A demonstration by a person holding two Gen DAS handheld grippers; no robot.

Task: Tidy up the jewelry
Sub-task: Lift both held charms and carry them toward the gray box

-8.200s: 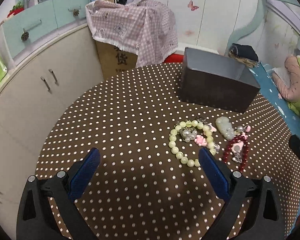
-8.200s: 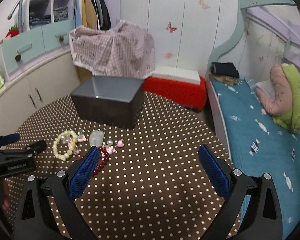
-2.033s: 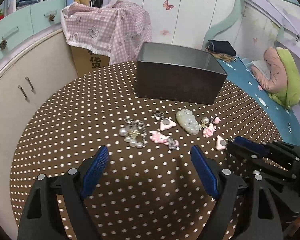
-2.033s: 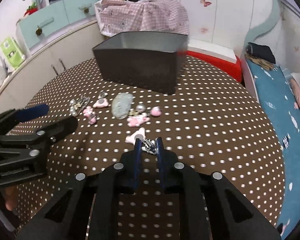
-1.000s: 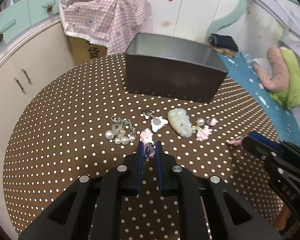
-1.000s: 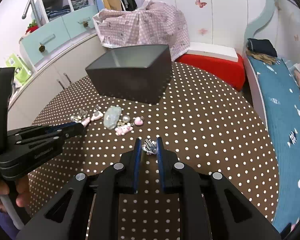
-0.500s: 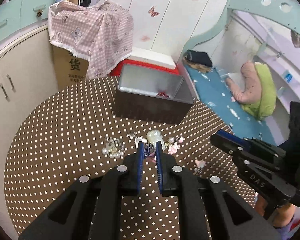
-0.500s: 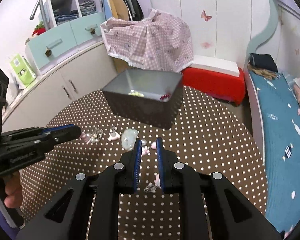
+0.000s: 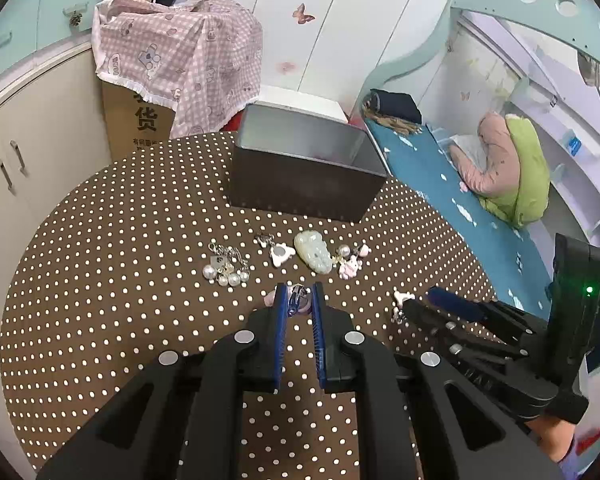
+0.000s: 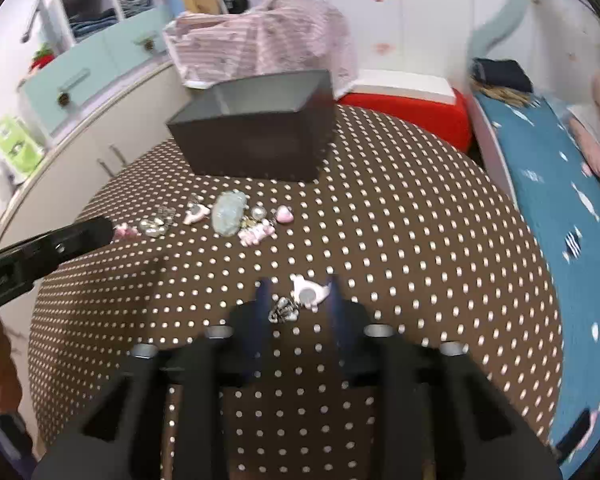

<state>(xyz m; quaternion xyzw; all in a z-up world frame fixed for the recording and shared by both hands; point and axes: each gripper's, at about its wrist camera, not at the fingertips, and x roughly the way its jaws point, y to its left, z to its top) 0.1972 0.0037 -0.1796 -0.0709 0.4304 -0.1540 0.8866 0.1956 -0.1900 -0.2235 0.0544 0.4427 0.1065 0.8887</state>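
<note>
A dark grey box (image 9: 304, 172) stands at the far side of the round polka-dot table (image 9: 112, 240). Loose jewelry lies before it: a pearl cluster (image 9: 225, 270), a pale jade pendant (image 9: 313, 250) and small pink charms (image 9: 350, 264). My left gripper (image 9: 298, 304) is shut on a small pink and silver charm (image 9: 299, 300) low over the table. My right gripper (image 10: 298, 300) is partly open, its fingers either side of a white and pink charm (image 10: 310, 292) with a silver clasp (image 10: 283, 309) lying on the table. The box also shows in the right wrist view (image 10: 256, 140).
A pink checked cloth covers a cardboard box (image 9: 176, 64) behind the table. Cream cabinets (image 9: 28, 148) curve along the left. A bed with blue bedding (image 9: 472, 208) lies to the right. A red stool (image 10: 404, 114) stands behind the table.
Both grippers have come back down near the table. My right gripper has opened and its charm now lies on the table between the fingers. My left gripper stays shut on its charm.
</note>
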